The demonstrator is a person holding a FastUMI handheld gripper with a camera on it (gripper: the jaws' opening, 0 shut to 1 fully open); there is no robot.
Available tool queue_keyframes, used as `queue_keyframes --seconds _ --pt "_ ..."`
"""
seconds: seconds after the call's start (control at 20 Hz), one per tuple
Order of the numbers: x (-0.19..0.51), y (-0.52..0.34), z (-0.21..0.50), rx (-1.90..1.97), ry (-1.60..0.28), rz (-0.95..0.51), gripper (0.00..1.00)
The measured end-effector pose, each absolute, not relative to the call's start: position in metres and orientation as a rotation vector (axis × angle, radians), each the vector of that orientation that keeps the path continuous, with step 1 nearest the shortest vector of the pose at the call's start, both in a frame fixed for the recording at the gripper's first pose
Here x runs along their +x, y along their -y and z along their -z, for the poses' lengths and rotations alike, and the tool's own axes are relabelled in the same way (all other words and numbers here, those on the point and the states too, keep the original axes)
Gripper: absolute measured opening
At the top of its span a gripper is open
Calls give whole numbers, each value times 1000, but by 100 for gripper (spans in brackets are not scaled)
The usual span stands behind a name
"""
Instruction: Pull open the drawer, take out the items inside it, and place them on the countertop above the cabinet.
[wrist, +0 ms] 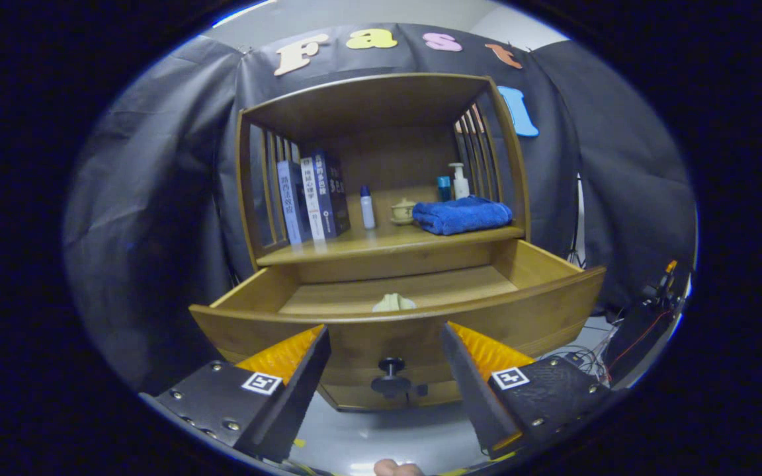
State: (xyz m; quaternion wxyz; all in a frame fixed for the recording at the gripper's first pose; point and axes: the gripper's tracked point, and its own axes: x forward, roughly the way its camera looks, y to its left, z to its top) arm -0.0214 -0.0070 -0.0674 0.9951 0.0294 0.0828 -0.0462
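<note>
we see our gripper (384, 344) spread wide, holding nothing, before the pulled-out drawer (397, 324), its knob (391, 378) between the fingers; a pale item (393, 303) lies inside.

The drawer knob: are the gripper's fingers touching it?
Apart. The gripper view shows the gripper open, the drawer knob between its fingers with clear gaps on both sides.

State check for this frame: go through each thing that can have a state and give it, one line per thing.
drawer: pulled open
pale item: still inside the drawer, near its front
claw: open, empty, fingers either side of the knob
blue towel: folded, on the countertop
books: upright
</note>
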Motion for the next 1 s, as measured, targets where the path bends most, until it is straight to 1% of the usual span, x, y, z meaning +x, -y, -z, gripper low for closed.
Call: queue_keyframes --seconds 0.2,0.4,0.55,0.7,1.0 --pt "-23 27 43 19 -195 155 100" --pt "-17 34 16 -31 -204 178 99" --pt "4 40 2 -51 -204 203 99" --pt "30 38 10 -70 -276 189 99" --pt "77 40 46 -148 -500 149 99"
